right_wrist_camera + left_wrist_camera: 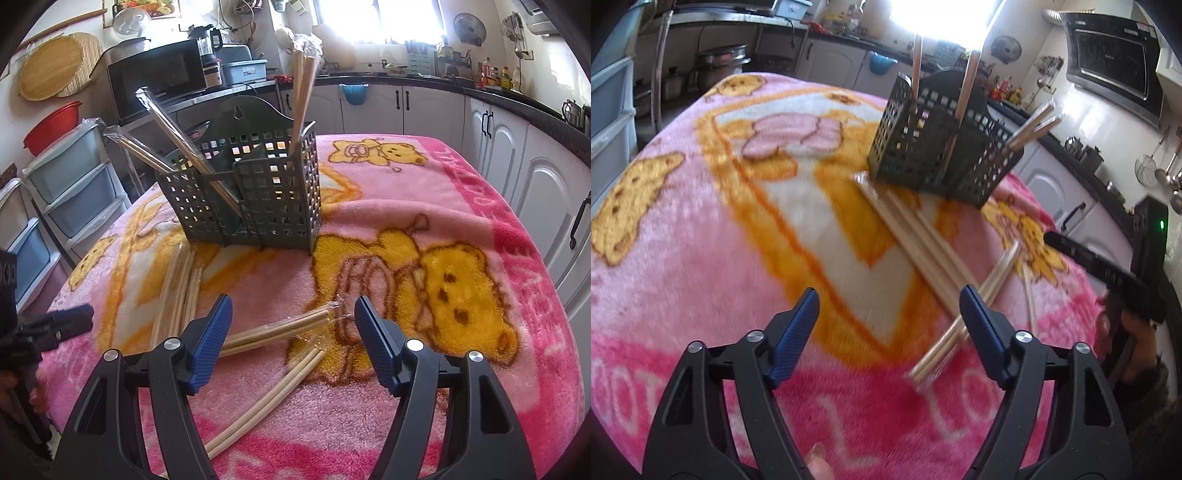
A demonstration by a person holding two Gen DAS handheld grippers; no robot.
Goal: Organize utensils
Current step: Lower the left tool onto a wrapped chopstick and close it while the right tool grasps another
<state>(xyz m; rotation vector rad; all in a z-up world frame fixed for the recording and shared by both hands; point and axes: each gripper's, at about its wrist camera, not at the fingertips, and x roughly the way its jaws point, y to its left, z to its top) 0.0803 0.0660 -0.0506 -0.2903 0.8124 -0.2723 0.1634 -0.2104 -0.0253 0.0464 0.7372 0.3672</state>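
A dark grid utensil holder [945, 147] [255, 192] stands on the pink blanket, with wrapped chopstick pairs [301, 96] standing in its compartments. More wrapped chopstick pairs lie flat on the blanket: several in a row [919, 240] [179, 291] before the holder, and loose pairs [960, 321] [280, 332] nearer. My left gripper [888, 299] is open and empty above the blanket, left of the loose pairs. My right gripper [293, 306] is open and empty, just above a loose pair. Another pair [266, 395] lies under it.
The pink cartoon blanket [701, 240] [461, 206] covers the table. The right gripper shows at the right of the left wrist view [1108, 277]; the left gripper shows at the left of the right wrist view [55, 325]. Kitchen cabinets [498, 147] and plastic drawers [70, 192] surround the table.
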